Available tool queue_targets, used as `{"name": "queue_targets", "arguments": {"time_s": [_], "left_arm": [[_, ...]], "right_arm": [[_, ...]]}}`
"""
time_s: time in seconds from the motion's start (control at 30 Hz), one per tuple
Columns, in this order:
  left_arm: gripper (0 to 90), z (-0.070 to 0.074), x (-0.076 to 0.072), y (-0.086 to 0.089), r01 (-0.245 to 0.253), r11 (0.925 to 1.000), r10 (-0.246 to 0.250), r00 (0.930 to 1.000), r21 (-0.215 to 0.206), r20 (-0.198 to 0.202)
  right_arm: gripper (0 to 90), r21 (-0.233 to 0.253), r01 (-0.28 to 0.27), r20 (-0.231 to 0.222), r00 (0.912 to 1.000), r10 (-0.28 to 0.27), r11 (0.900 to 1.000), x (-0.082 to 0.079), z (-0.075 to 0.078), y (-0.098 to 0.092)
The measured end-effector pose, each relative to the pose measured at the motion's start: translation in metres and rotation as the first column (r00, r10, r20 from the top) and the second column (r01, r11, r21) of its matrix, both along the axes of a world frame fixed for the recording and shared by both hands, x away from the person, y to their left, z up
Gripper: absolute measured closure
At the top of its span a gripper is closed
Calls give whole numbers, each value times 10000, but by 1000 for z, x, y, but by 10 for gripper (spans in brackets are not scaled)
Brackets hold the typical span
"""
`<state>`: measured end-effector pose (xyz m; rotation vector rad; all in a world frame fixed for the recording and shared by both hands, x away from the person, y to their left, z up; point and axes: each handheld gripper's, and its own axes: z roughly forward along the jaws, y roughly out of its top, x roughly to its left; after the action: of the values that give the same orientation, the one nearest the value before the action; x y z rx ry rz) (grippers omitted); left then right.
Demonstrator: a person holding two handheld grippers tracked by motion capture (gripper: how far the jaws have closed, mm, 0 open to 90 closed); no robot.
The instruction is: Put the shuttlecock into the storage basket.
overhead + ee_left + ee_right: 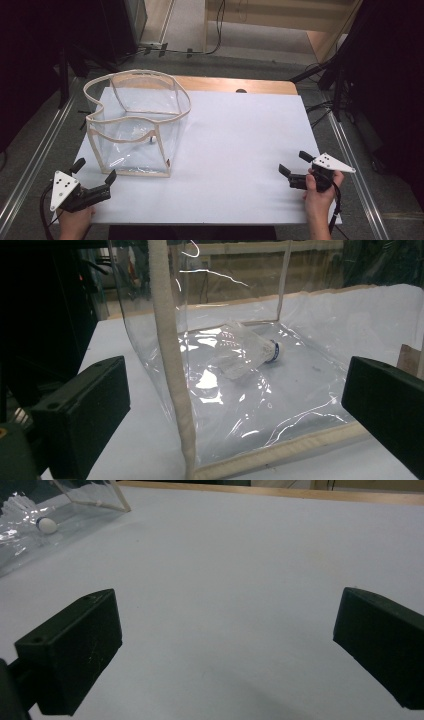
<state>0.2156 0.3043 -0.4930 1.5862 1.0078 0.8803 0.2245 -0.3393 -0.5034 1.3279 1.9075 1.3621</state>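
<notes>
The shuttlecock lies on its side inside the clear bag, just ahead of the spread-open left gripper; the right gripper, also open, sits well apart.

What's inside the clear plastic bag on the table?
A shuttlecock lies on its side on the floor of the clear bag, white cork tip showing. Glare on the plastic blurs its feathers; nothing else is visible inside.

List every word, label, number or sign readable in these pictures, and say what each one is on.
None can be read.
The clear bag with beige trim carries no print.
The shuttlecock inside it has a blue band at its cork, with no lettering legible.
The left gripper and right gripper bear no markings.
</notes>
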Motion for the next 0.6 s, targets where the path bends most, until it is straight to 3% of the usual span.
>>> {"name": "queue_targets", "arguments": {"time_s": [0.6], "left_arm": [[0,0,0,0,1,10000,-1,10000,0,3]], "right_arm": [[0,-54,225,-23,9997,-225,9997,-11,-4,-12]]}}
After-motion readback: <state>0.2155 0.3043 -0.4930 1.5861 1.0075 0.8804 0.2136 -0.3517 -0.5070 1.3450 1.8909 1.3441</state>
